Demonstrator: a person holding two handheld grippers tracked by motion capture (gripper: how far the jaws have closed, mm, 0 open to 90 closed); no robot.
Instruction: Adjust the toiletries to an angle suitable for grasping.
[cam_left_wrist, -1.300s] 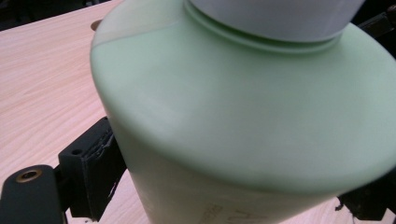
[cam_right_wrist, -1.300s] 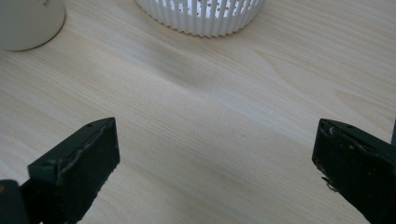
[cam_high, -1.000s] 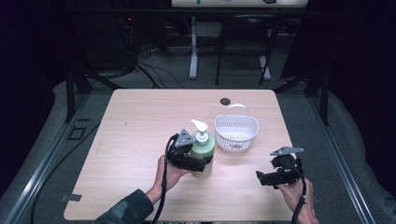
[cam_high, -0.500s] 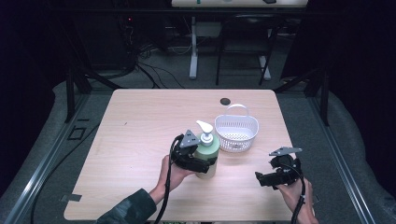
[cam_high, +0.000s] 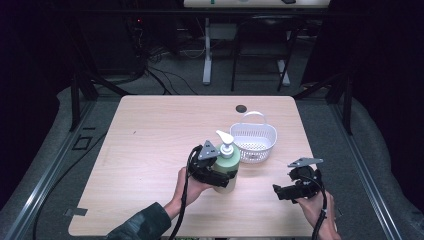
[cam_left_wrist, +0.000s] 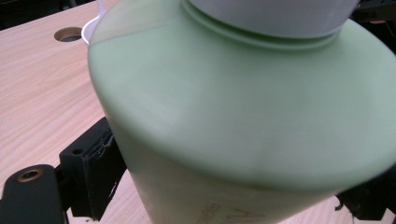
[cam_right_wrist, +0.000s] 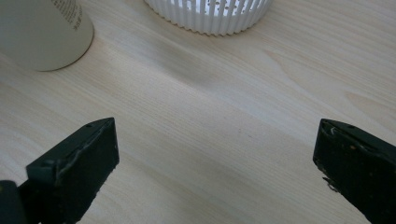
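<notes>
Two grippers worked over the counter (cam_high: 150, 150). At its 6 o'clock, the left gripper (cam_high: 216, 175) pinched the green pump bottle (cam_high: 227, 167), upright just beside the white basket (cam_high: 253, 141). Toward 4 o'clock, the right gripper (cam_high: 282, 191) hung spread, holding nothing.

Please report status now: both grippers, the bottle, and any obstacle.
Left gripper shut on green pump bottle. Right gripper open, empty, above table. White basket just beyond bottle.

Left gripper (cam_high: 220, 175): jaws clamped, hand (cam_high: 187, 187) behind, forearm from bottom edge. Right gripper (cam_high: 280, 191): jaws spread wide, held low, pointing left.
</notes>
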